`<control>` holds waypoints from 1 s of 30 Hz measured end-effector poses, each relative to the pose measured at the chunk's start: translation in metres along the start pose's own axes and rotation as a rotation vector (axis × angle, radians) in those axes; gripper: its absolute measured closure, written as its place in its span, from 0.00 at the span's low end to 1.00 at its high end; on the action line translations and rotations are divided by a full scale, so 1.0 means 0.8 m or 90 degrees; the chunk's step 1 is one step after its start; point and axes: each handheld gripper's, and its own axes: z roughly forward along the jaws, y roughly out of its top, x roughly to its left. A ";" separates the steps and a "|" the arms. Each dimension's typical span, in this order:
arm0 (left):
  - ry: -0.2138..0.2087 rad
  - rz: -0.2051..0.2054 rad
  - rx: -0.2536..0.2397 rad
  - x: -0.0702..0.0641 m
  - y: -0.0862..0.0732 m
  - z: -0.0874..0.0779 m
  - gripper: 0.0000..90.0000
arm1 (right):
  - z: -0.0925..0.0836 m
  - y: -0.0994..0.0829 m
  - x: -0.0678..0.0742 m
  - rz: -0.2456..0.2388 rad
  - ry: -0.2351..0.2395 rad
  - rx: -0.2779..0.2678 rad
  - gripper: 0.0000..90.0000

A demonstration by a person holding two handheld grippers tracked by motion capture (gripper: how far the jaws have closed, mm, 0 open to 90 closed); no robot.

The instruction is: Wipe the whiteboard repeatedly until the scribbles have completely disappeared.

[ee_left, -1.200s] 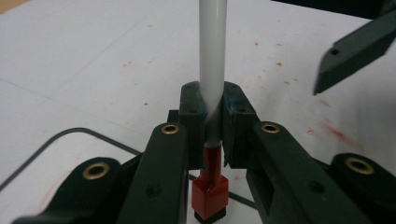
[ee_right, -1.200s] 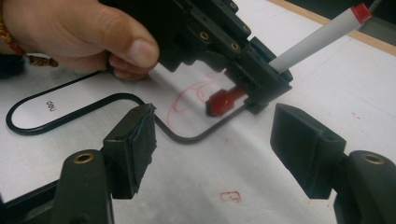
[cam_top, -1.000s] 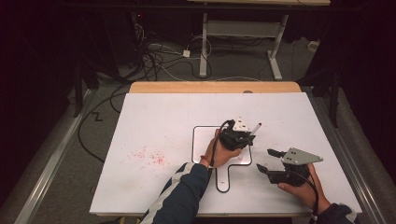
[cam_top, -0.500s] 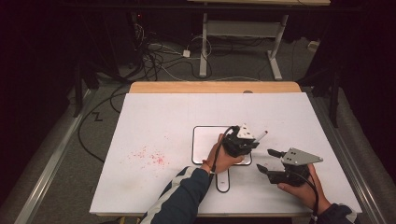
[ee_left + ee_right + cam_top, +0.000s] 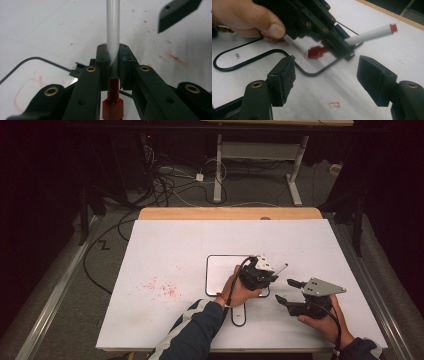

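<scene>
My left gripper [image 5: 257, 272] is shut on a white marker [image 5: 281, 268] over the right part of a small black-rimmed whiteboard [image 5: 208, 275]. In the left gripper view the pads [image 5: 125, 62] clamp the marker's white barrel [image 5: 113, 30], and its red end [image 5: 113, 106] points down at the board. From the right gripper view the red tip [image 5: 315, 52] rests at a red line drawn on the whiteboard [image 5: 317, 72]. My right gripper [image 5: 286, 290] hovers just right of the board, open and empty [image 5: 327, 75].
The white table [image 5: 175, 250] carries red ink specks [image 5: 162, 288] left of the board. The board's looped handle [image 5: 239, 315] points toward the near edge. A wooden strip [image 5: 230, 213] runs along the far edge, with cables and desk legs on the floor beyond.
The left gripper has slid a little right and toward the near edge with the marker in it. The right gripper has stayed in place.
</scene>
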 end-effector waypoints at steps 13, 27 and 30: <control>0.032 -0.033 0.015 0.029 -0.015 -0.019 0.87 | 0.000 0.000 -0.001 0.001 -0.002 -0.001 0.36; 0.031 -0.008 -0.123 0.005 -0.026 -0.076 0.87 | 0.000 0.015 -0.015 0.089 0.019 -0.063 0.41; 0.036 -0.011 -0.127 0.004 -0.031 -0.082 0.87 | 0.002 0.027 -0.013 0.093 0.031 -0.088 0.40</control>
